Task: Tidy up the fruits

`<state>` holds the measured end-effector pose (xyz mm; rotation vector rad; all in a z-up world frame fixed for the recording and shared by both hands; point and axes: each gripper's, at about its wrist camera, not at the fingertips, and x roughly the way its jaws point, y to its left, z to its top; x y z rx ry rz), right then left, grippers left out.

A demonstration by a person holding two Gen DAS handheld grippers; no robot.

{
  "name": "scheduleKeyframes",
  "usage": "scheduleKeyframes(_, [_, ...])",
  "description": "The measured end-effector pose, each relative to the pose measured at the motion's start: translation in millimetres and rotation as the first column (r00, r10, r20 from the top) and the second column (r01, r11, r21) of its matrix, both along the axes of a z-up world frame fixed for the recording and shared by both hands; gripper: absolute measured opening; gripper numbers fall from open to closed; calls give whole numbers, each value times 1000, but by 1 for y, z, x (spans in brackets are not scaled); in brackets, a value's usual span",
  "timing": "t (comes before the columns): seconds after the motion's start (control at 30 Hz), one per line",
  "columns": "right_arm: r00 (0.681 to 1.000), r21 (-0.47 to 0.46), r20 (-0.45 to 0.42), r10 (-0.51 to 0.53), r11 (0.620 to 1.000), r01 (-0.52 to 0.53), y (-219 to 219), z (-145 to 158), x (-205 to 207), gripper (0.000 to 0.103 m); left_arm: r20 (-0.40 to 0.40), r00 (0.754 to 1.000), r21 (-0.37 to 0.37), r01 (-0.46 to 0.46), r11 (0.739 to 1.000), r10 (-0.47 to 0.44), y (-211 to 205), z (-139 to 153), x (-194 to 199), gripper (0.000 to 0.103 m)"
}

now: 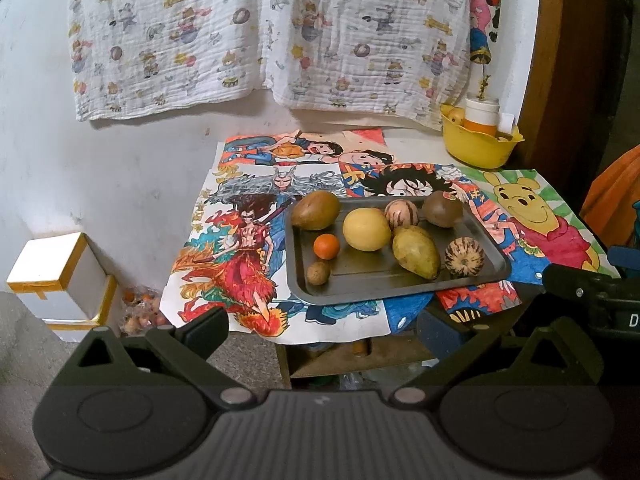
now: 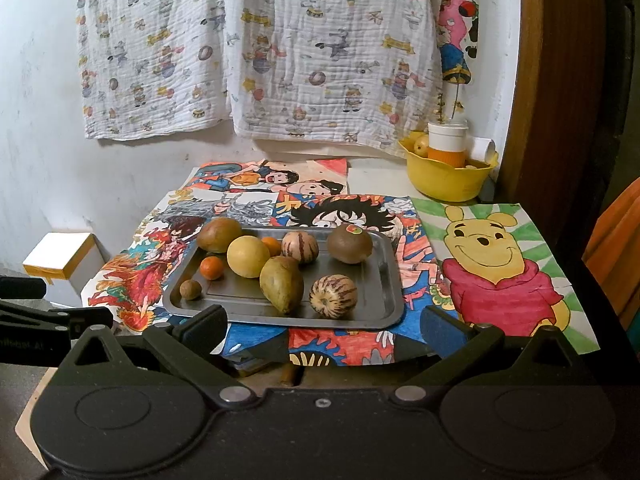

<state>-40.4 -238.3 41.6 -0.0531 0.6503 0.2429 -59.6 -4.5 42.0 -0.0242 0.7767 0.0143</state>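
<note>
A grey metal tray (image 1: 400, 286) (image 2: 380, 280) lies on a table covered with cartoon drawings. It holds several fruits: a round yellow one (image 1: 366, 229) (image 2: 248, 257), a yellow-green mango (image 1: 416, 253) (image 2: 281, 284), two striped melons (image 1: 465, 258) (image 2: 333, 296), brown fruits (image 1: 316, 210) (image 2: 350, 243), a small orange (image 1: 326, 246) (image 2: 211, 267) and a little brown nut-like fruit (image 1: 318, 273) (image 2: 190, 289). My left gripper (image 1: 322, 326) hangs open before the table's near edge. My right gripper (image 2: 326, 324) is open too, just short of the tray's near rim. Neither holds anything.
A yellow bowl (image 1: 480, 146) (image 2: 450, 180) with a white and orange cup stands at the table's back right. A printed cloth (image 1: 260, 40) hangs on the wall behind. White boxes (image 1: 56, 276) sit on the floor to the left. A wooden door frame (image 2: 560, 120) rises on the right.
</note>
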Motion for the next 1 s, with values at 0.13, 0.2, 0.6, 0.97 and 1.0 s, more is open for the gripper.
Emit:
scheduleKeyframes(0.13, [1000,-1,3,3,1000,-3,0,0,0,102,1,1000,1,1,1000,-1,0,0,0,102])
scheduleKeyframes(0.2, [1000,-1,3,2,1000,-2,0,0,-1,102,2,1000,-1,4,1000,-4,0,1,-1,102])
scheduleKeyframes(0.6, [1000,-2,4,4,1000,-4,-1,1,-1,102,2,1000,-3,9,1000,-9,-1,2,0,102])
scheduleKeyframes(0.97, [1000,-2,4,5,1000,-5,-1,1,0,102,-9,1000,-3,10,1000,-10,1,-2,1,102])
scheduleKeyframes(1.0, [1000,-2,3,5,1000,-5,-1,1,0,102,-12,1000,-2,8,1000,-8,2,-3,2,102])
